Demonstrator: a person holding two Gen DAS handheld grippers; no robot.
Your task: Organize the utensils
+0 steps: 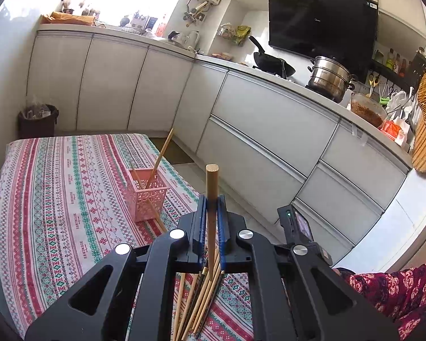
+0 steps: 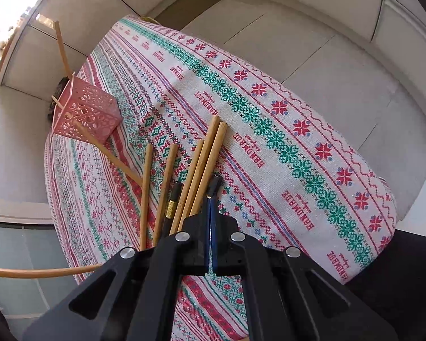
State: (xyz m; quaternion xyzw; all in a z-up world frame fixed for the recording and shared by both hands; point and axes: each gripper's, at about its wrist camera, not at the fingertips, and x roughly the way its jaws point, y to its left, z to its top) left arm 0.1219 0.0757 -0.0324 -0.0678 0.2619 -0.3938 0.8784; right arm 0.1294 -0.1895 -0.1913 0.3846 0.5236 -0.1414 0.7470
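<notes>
My left gripper [image 1: 212,199] is shut on a wooden chopstick [image 1: 212,180] that sticks up past its fingertips, above the table's near end. Below it lies a pile of wooden and black chopsticks [image 1: 197,298]. A pink perforated basket [image 1: 147,199] stands further along the patterned tablecloth [image 1: 56,199] with a few chopsticks leaning in it. In the right wrist view, my right gripper [image 2: 209,199] points down at the same pile [image 2: 197,167]. Its pads are closed at the gold band of a black chopstick [image 2: 215,184]. The basket [image 2: 88,113] sits at upper left.
White kitchen cabinets [image 1: 269,119] run along the far and right sides, with pots [image 1: 329,76] on the counter. A dark bin [image 1: 38,119] stands past the table's far corner. A floral sleeve [image 1: 397,292] is at lower right. The tablecloth edge [image 2: 355,147] drops to a grey floor.
</notes>
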